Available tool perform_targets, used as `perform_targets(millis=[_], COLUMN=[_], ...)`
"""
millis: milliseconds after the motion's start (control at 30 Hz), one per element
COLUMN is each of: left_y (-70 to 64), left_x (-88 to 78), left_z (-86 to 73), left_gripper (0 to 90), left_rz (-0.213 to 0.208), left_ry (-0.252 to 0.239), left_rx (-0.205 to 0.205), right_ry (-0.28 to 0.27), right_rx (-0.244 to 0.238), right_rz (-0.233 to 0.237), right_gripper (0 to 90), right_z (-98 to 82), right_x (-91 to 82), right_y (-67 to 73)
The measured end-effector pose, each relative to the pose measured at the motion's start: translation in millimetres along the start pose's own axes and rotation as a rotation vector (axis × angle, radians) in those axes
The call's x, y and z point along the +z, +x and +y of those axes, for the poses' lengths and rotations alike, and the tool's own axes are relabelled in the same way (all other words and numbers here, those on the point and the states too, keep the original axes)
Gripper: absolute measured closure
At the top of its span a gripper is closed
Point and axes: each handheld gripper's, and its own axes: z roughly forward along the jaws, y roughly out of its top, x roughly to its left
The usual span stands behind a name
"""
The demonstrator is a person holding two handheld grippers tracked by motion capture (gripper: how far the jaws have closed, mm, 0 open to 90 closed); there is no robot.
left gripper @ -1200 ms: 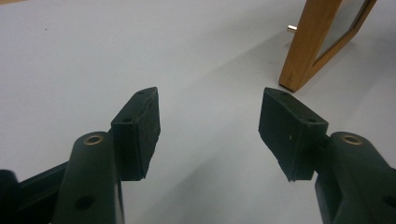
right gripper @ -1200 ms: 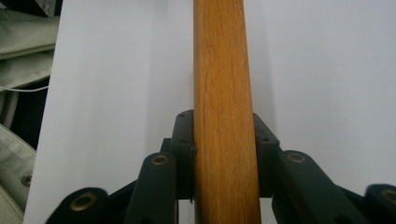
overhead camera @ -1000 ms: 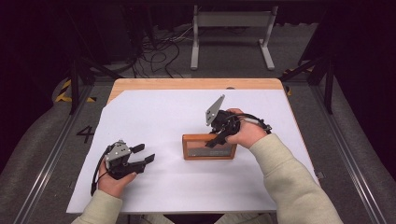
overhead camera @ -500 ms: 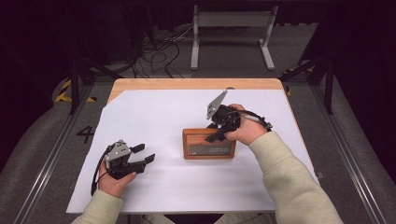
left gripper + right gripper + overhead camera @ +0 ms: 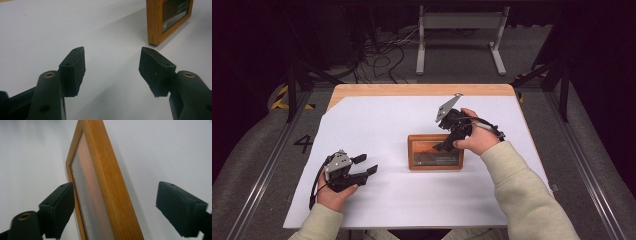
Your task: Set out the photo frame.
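Evidently poised to grip, the right tool (image 5: 115, 207) straddles the wooden picture frame (image 5: 435, 152), jaws unclenched; left tool (image 5: 112, 72) rests released on the worktop (image 5: 377, 125).

The frame (image 5: 435, 152) is of orange-brown wood with visible grain and a smooth satin finish, and its front pane (image 5: 87, 202) is glossy, with a blurred reddish print behind it. The surface (image 5: 412, 90) has a pale wood top, bare along its far edge, covered by a smooth matt white sheet (image 5: 377, 125) that looks like paper. The left tool (image 5: 112, 68) and the right tool (image 5: 115, 207) are of matt black plastic with faintly rough pad faces and brass-coloured metal inserts, each carries a dull grey metal plate, and the person's sleeves (image 5: 522, 190) are of soft cream cloth.
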Motion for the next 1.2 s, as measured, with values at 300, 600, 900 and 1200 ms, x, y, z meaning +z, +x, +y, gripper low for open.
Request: perform_targets(millis=[300,600,900,1200], left_y=[0.4,2.7,1.2,0.1], left_x=[-0.8,-7.1,-10.8,-10.5], left_z=[0.7,4.0,7.0,7.2], left_gripper=[39.5,32.7,27.5,28.0], left_rz=[-0.028,-0.010,-0.007,-0.004], left_ry=[-0.013,-0.024,-0.034,-0.025], left_rx=[-0.020,-0.017,-0.012,-0.005], right_ry=[-0.193,-0.295,-0.345,-0.455], right_rx=[0.096,0.176,0.246,0.365], right_rz=[-0.022,-0.082,-0.166,-0.301], right_gripper=[13.7,13.3,13.3,12.1], right_z=[-21.5,-52.0,-87.6,-136.0], right_x=[-34.3,-65.2,-90.9,-89.3], right_y=[13.3,23.0,28.6,42.9])
